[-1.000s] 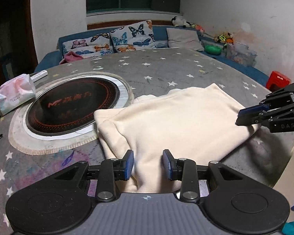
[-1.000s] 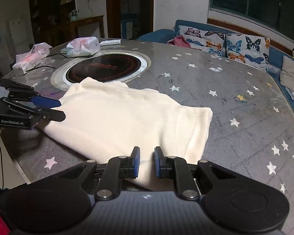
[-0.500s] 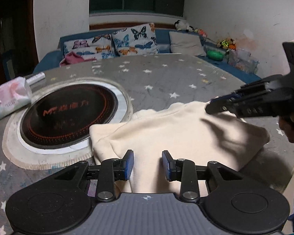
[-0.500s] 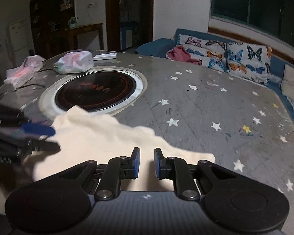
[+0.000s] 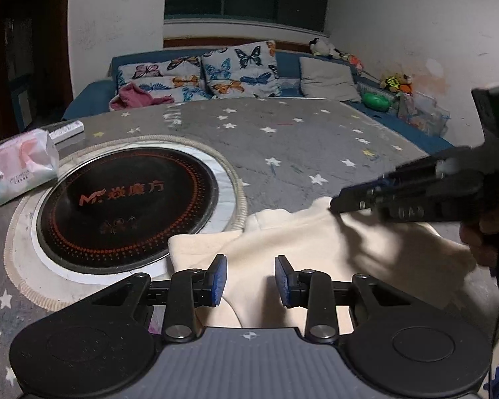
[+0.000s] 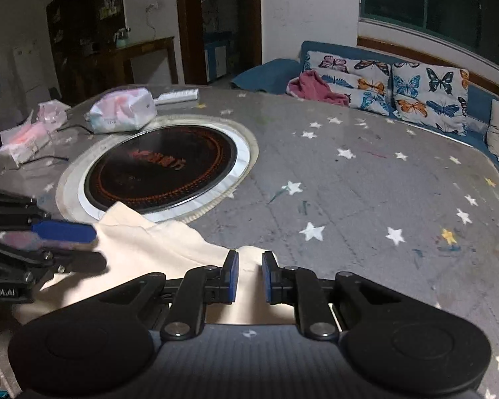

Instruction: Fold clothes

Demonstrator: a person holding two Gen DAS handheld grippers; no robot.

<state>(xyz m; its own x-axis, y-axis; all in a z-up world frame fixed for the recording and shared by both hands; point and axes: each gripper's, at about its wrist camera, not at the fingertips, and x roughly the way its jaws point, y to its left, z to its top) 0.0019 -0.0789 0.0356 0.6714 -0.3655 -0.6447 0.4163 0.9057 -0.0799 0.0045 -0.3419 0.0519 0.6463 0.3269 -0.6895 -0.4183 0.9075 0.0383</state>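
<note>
A cream garment (image 5: 299, 249) lies folded on the star-patterned table (image 5: 282, 139), its left edge touching the round cooktop's rim. My left gripper (image 5: 250, 279) hovers open over the garment's near edge, with cloth showing under the gap. From the right, my right gripper (image 5: 336, 202) reaches to the garment's far edge, which rises to its tip. In the right wrist view the right gripper (image 6: 250, 276) has narrow-set pads with the fold of the garment (image 6: 169, 249) between them. The left gripper (image 6: 93, 246) enters there from the left, fingers apart.
A black round cooktop (image 5: 126, 199) is set into the table. A tissue pack (image 5: 20, 166) and a white remote (image 5: 66, 129) lie beyond it; another pack (image 6: 26, 136) sits at the far left. A blue sofa with butterfly cushions (image 5: 239, 66) runs behind the table.
The right gripper has swung from the garment's right edge inward over it, bringing that edge along. The left gripper has stayed at the near edge, open.
</note>
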